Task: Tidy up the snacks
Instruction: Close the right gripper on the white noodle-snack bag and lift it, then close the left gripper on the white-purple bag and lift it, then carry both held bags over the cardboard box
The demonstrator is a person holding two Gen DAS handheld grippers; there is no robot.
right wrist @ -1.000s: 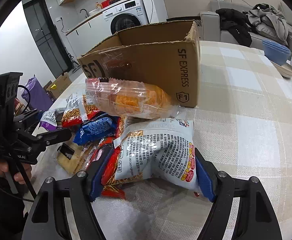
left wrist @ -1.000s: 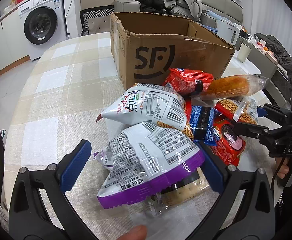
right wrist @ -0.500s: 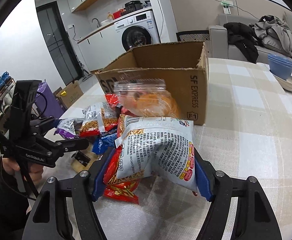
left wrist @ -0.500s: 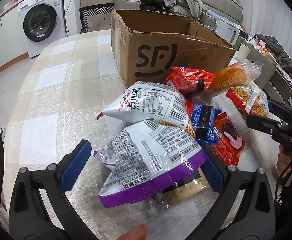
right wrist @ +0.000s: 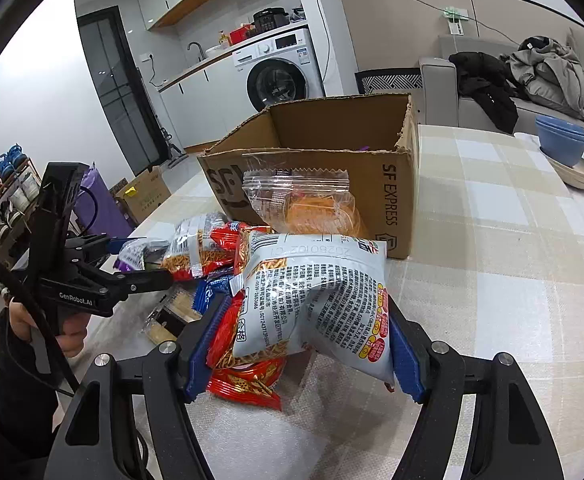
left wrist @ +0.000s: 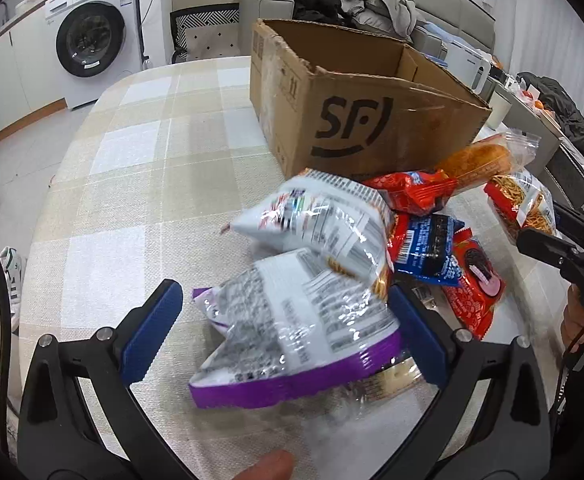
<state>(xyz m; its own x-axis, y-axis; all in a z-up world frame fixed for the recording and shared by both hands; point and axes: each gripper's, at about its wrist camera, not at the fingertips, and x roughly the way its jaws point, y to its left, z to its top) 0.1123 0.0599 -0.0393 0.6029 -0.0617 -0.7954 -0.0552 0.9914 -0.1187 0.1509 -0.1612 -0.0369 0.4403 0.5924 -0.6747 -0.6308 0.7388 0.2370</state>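
Note:
An open cardboard box (left wrist: pixel 371 128) (right wrist: pixel 311 184) stands on the checked tablecloth (left wrist: pixel 140 168) with a heap of snack packs in front of it. My right gripper (right wrist: pixel 305 350) is shut on a white and red bag of stick snacks (right wrist: pixel 315 296), whose sides are dented inward and which is held just above the heap. The left wrist view shows that gripper (left wrist: pixel 547 228) and its bag (left wrist: pixel 525 200) at the right edge. My left gripper (left wrist: pixel 284 328) (right wrist: pixel 140 262) stands open astride a white and purple bag (left wrist: pixel 292 328), the left pad apart from it.
In the heap lie a white barcode bag (left wrist: pixel 319 220), a red pack (left wrist: pixel 411 192), a blue biscuit pack (left wrist: pixel 427 248), a red biscuit pack (left wrist: pixel 471 292) and a clear bread bag (right wrist: pixel 303 208). Blue bowls (right wrist: pixel 563 144) sit at the far right of the table.
My right gripper closed a little on the stick-snack bag and lifted it up and away from the heap. The left gripper has stayed where it was.

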